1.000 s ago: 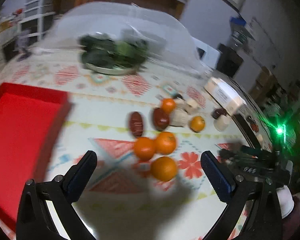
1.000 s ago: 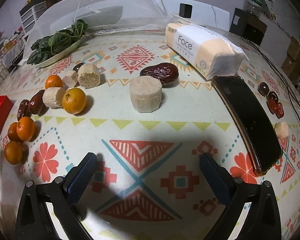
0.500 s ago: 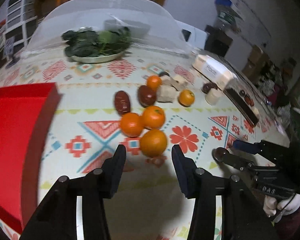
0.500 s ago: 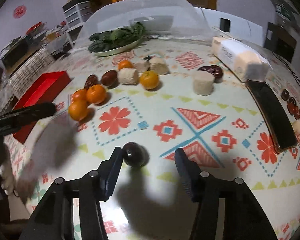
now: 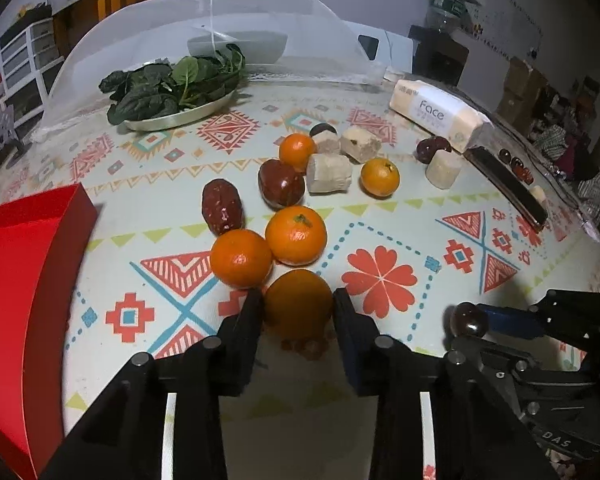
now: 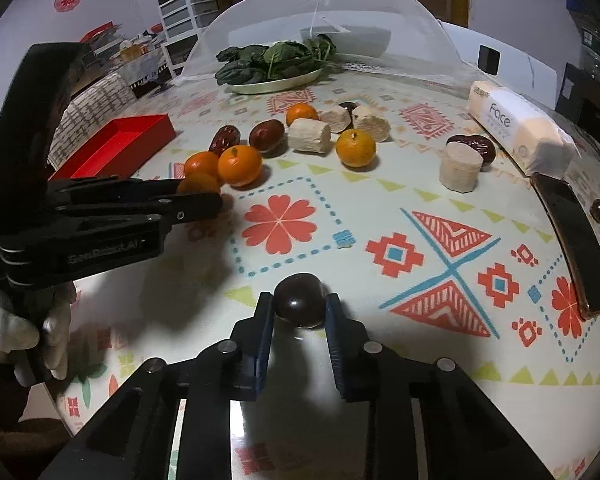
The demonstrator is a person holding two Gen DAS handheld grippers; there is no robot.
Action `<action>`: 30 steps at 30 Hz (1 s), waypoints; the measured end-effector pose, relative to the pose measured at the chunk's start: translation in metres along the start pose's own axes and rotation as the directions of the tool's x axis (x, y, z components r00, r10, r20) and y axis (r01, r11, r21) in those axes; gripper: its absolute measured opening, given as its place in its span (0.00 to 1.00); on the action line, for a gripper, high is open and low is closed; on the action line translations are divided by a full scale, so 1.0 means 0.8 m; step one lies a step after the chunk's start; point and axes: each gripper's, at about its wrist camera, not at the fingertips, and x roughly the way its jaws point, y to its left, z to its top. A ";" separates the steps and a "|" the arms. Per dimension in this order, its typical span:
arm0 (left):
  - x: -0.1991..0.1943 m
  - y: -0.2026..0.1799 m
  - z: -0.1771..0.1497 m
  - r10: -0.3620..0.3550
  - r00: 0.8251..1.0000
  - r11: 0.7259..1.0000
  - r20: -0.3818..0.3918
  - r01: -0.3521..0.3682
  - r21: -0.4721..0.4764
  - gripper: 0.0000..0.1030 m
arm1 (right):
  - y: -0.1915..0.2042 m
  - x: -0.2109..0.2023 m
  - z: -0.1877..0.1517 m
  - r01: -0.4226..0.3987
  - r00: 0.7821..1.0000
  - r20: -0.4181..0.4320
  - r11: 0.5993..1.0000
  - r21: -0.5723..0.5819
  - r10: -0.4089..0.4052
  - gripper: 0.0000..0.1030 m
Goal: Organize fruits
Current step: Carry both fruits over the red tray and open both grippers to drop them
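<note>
My left gripper (image 5: 298, 306) is shut on an orange mandarin (image 5: 299, 304) at the near end of a cluster; two more mandarins (image 5: 296, 235) lie just beyond it, with red dates (image 5: 222, 208) and pale cut chunks (image 5: 329, 173) further back. My right gripper (image 6: 299, 306) is shut on a dark round fruit (image 6: 300, 300) low over the patterned tablecloth. The right gripper also shows in the left wrist view (image 5: 466, 320), and the left gripper in the right wrist view (image 6: 204, 196). A red tray (image 5: 16, 276) stands at the left.
A plate of spinach (image 5: 176, 92) sits under a mesh food cover (image 5: 220, 32) at the back. A tissue pack (image 5: 436, 114), a phone (image 5: 504, 180), a date beside a pale chunk (image 5: 442, 168) and small dark fruits (image 5: 516, 162) lie at the right.
Both grippers went from wide open to shut. The left one moved in on the nearest mandarin and gripped it. The right one swung left and closed on the dark round fruit.
</note>
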 end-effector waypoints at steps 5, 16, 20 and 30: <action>-0.025 0.021 -0.006 -0.030 0.999 0.997 0.039 0.033 -0.073 0.33 | 0.001 -0.006 -0.001 -0.012 1.000 0.002 1.000 0.019 0.012 0.25; -0.151 0.151 -0.028 0.128 0.973 0.947 0.194 -0.063 -0.314 0.33 | 0.119 -0.029 0.079 -0.240 0.965 0.077 0.963 -0.127 0.250 0.25; -0.183 0.226 -0.050 0.240 0.954 0.888 0.178 -0.142 -0.438 0.33 | 0.198 -0.006 0.118 -0.340 0.932 0.047 0.914 -0.224 0.358 0.25; -0.181 0.337 -0.087 0.312 0.946 0.786 0.089 -0.204 -0.583 0.33 | 0.350 0.066 0.151 -0.415 0.905 -0.056 0.847 -0.333 0.421 0.25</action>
